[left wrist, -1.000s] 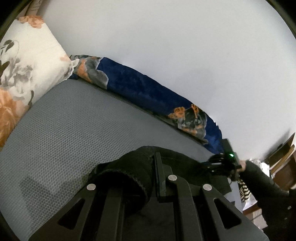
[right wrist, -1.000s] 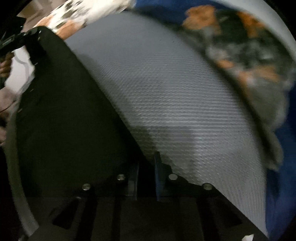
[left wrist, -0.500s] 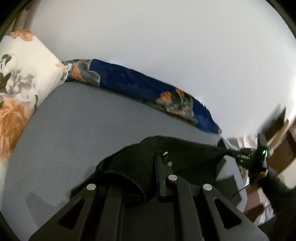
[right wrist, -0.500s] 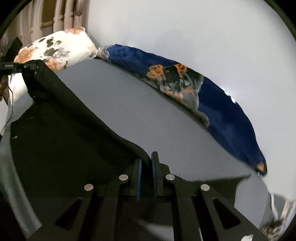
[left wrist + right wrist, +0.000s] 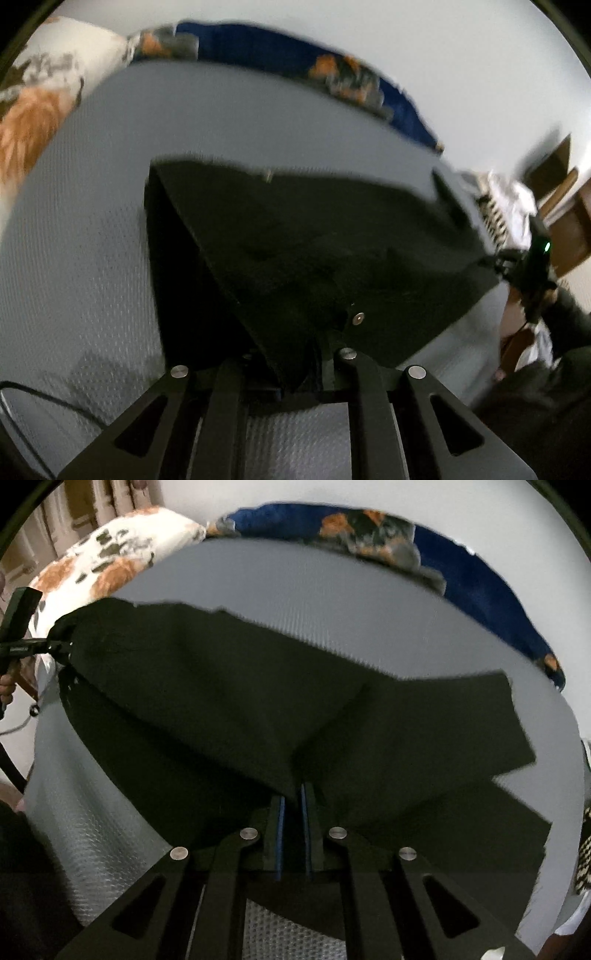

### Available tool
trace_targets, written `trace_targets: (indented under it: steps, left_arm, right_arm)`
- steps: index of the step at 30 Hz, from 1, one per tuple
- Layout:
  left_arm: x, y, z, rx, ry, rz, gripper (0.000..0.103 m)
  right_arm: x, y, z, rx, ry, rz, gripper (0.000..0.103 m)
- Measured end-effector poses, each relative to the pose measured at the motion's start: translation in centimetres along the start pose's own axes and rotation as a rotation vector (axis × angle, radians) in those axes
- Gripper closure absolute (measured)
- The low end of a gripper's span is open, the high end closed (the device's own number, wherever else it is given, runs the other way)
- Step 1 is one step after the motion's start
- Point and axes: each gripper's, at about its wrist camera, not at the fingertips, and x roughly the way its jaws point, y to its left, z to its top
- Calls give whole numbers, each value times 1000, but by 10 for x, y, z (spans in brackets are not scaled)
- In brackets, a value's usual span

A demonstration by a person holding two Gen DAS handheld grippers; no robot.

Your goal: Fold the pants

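Black pants [image 5: 314, 251] hang stretched between my two grippers above a grey textured mattress [image 5: 92, 221]. My left gripper [image 5: 295, 369] is shut on one end of the waistband, near a metal button [image 5: 357, 317]. My right gripper [image 5: 295, 801] is shut on the other end of the cloth. The pants [image 5: 240, 709] spread wide in the right wrist view, with the legs [image 5: 461, 738] trailing onto the mattress [image 5: 332, 598] at the right. Each gripper shows in the other's view, the right gripper [image 5: 517, 266] at far right and the left gripper [image 5: 55, 646] at far left.
A white floral pillow [image 5: 110, 561] lies at the head of the bed, and it also shows in the left wrist view [image 5: 33, 99]. A blue floral blanket [image 5: 443, 565] runs along the white wall. Wooden furniture [image 5: 561, 192] stands beyond the bed's right edge.
Both grippers have lifted and pulled apart, so the pants are now raised and spread taut. The views have tilted down toward the mattress.
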Motion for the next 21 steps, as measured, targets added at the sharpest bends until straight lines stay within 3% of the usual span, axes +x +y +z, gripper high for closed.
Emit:
trace_targets:
  steps: [3, 6, 8, 11, 17, 21]
  left_arm:
    - [6, -1, -10, 8, 28, 40, 86]
    - [-1, -4, -12, 3, 37, 78, 73]
    - [-8, -5, -14, 0, 43, 118, 55]
    - [-25, -5, -16, 5, 31, 165, 41]
    - [-70, 6, -27, -106, -34, 198, 38]
    - [-86, 9, -34, -282, -73, 136, 38]
  right_arm:
    - [19, 3, -6, 9, 49, 5, 97]
    - [27, 5, -7, 2, 64, -4, 97]
    - [29, 6, -7, 4, 63, -6, 97]
    - [29, 7, -7, -3, 62, -7, 97]
    - [31, 7, -8, -2, 46, -8, 95]
    - [29, 6, -11, 16, 32, 9, 95]
